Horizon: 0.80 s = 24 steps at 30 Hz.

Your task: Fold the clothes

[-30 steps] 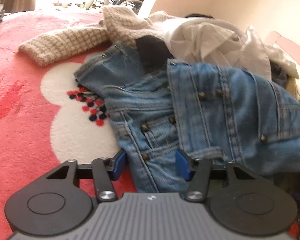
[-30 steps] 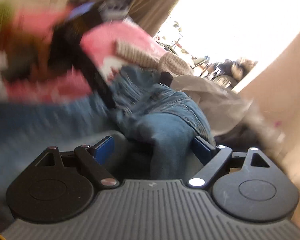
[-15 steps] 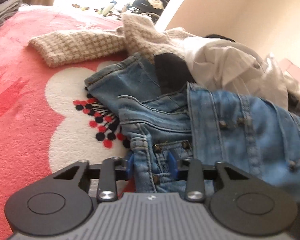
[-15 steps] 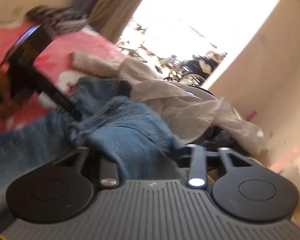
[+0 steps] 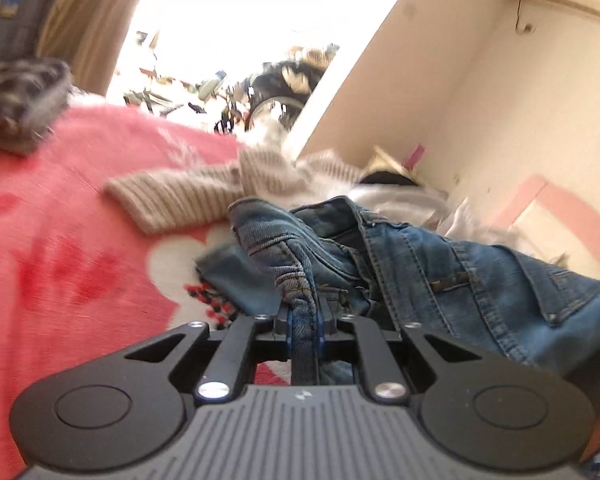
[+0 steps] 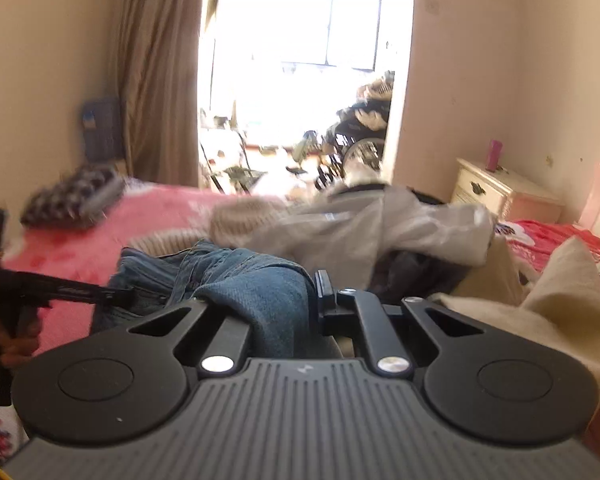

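A pair of blue jeans (image 5: 440, 272) lies crumpled on the pink flowered blanket (image 5: 60, 260). My left gripper (image 5: 304, 320) has a thick seamed fold of the denim between its blue pads, and its jaws are closing on it. The fold is raised off the blanket. In the right wrist view the jeans (image 6: 260, 280) bulge over my right gripper (image 6: 312, 292), which is shut on the denim; its left finger is hidden under the cloth. My left gripper (image 6: 100, 294) shows there at the far left, held by a hand (image 6: 16, 340).
A beige knit sweater (image 5: 188, 196) and a pale grey garment (image 6: 360, 224) lie behind the jeans. A folded checked cloth (image 5: 20, 96) sits at the blanket's far left. A cream cloth (image 6: 560, 292) lies on the right, with a nightstand (image 6: 500, 196) by the wall.
Both grippers went from open around the denim to closed on it and rose, lifting the jeans. The right gripper rolled from tilted to level.
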Motion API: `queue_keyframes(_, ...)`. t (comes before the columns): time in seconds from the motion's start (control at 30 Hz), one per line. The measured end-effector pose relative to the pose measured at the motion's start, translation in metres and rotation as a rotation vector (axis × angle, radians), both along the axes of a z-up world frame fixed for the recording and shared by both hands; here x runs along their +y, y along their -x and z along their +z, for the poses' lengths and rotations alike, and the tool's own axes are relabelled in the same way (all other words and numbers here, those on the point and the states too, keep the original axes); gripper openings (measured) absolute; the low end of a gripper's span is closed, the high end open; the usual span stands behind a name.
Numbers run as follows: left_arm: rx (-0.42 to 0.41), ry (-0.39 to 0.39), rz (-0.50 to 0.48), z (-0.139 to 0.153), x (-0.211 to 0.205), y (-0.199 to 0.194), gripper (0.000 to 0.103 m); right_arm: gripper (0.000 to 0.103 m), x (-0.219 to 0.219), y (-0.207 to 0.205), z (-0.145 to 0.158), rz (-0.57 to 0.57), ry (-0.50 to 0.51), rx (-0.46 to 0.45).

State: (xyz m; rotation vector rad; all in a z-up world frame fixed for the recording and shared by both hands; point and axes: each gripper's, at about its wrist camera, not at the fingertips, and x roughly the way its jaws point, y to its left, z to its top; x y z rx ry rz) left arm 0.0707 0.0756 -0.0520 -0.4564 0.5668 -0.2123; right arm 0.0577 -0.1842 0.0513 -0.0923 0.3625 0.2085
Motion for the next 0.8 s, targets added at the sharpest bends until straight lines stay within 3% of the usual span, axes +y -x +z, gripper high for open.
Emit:
queue_keyframes(0.17,-0.044,-0.01,0.073,0.031,0.04,0.057,0.011,0.006,0.015,0.016,0.023,0.101,-0.032,-0.059)
queue_keyframes(0.4,-0.108,-0.028,0.238,0.063,0.089,0.135,0.011,0.006,0.07,-0.008,0.051,0.325,-0.008,-0.104)
queue_keyframes(0.67,-0.138,-0.022,0.616,0.093,0.175,0.224,0.011,0.006,0.221,-0.049,0.077,0.676,-0.034,-0.113)
queue_keyframes(0.8,-0.1,-0.019,0.801,0.093,0.211,0.278,0.011,0.006,0.314,-0.06,0.076,0.859,-0.043,-0.066)
